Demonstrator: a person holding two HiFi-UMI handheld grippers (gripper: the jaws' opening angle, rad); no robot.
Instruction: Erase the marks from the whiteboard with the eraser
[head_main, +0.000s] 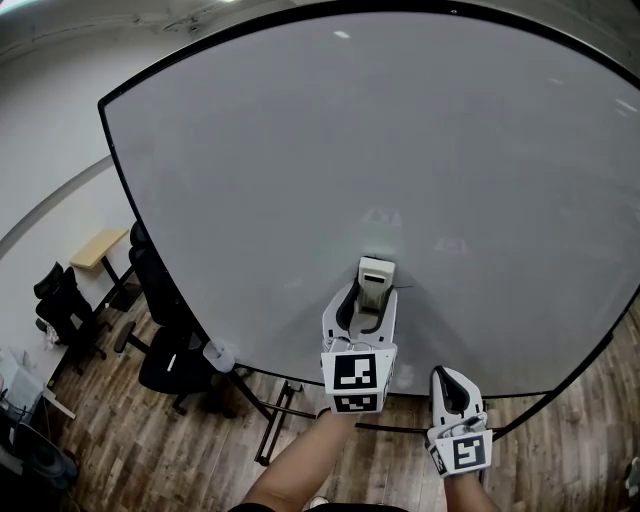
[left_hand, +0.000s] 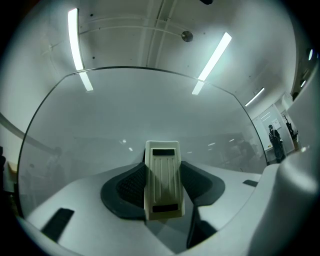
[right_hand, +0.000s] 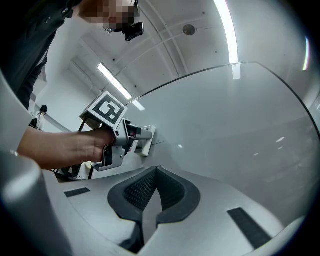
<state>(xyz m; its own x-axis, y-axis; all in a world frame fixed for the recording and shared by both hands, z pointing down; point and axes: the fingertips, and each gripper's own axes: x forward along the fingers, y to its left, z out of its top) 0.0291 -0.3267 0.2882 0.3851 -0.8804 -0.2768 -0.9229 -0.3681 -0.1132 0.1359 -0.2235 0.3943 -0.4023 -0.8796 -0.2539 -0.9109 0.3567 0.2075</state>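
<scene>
Left claw (left_hand: 163, 172) is gripping the eraser (head_main: 376, 280) by its sides, the pads closing on it about midway along, and the eraser's face is lying against the whiteboard (head_main: 300, 150). The eraser's long axis is running straight ahead along the claw's own line, its far end poking out beyond the jaw tips and up the board.

Ahead of that far end, a faint grey smudge (head_main: 382, 215) is showing, near but apart from it. A second faint smudge (head_main: 452, 244) is sitting ahead and off to the claw's right. A thin short stroke is lying just beside the eraser's right side. By my reading, the next wipe is calling for a push forward and then a sweep to the right.

Right claw (right_hand: 156, 175) is holding nothing, with its jaws meeting at the tips. It is hanging behind and to the right of the left claw, so the left one is plainly the nearer to the marks.

Ahead and to both sides of the left claw, the board is offering broad open room. Behind it the board's dark lower rim (head_main: 270, 374) is running close, so a backward stroke is looking short of space.
</scene>
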